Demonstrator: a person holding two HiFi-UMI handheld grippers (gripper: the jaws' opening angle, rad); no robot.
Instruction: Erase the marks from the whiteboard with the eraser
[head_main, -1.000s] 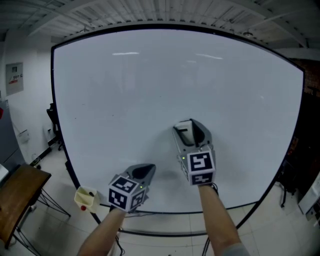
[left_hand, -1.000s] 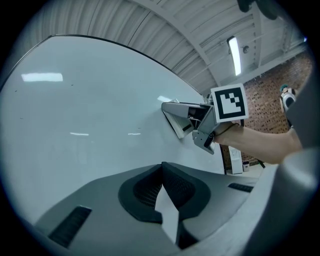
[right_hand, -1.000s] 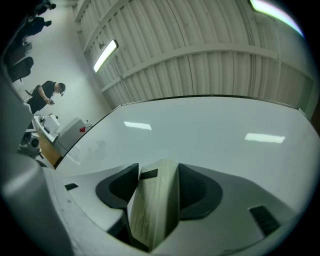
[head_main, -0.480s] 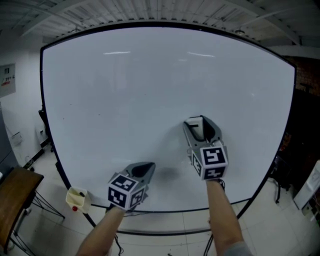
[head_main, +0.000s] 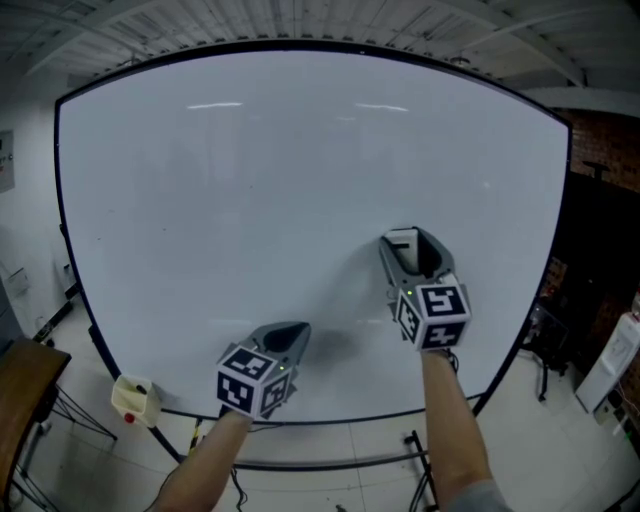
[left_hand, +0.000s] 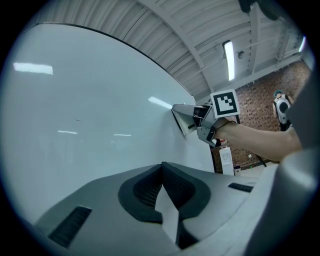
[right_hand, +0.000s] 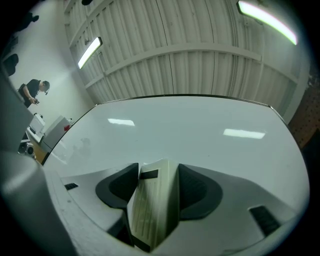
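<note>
The large whiteboard (head_main: 300, 170) fills the head view, and I see no marks on it. My right gripper (head_main: 408, 248) is shut on the white eraser (head_main: 403, 241), held against the board's lower right part. From the right gripper view the eraser (right_hand: 152, 205) stands edge-on between the jaws. The left gripper view shows the same eraser (left_hand: 184, 117) and the right gripper (left_hand: 200, 120) out to its right. My left gripper (head_main: 290, 338) hovers near the board's lower middle with its jaws closed together and nothing between them; it (left_hand: 162, 200) points at the bare board (left_hand: 75, 115).
A cream-coloured box (head_main: 134, 400) hangs off the board's lower left edge. A wooden table (head_main: 20, 390) stands at the far left. Stand legs (head_main: 420, 470) sit below the board. A brick wall (head_main: 600, 160) and equipment (head_main: 615, 360) lie to the right. A person (right_hand: 35, 90) stands far off.
My right gripper with the eraser has slid to the right and slightly down along the board. The view has shifted right. My left gripper has barely moved.
</note>
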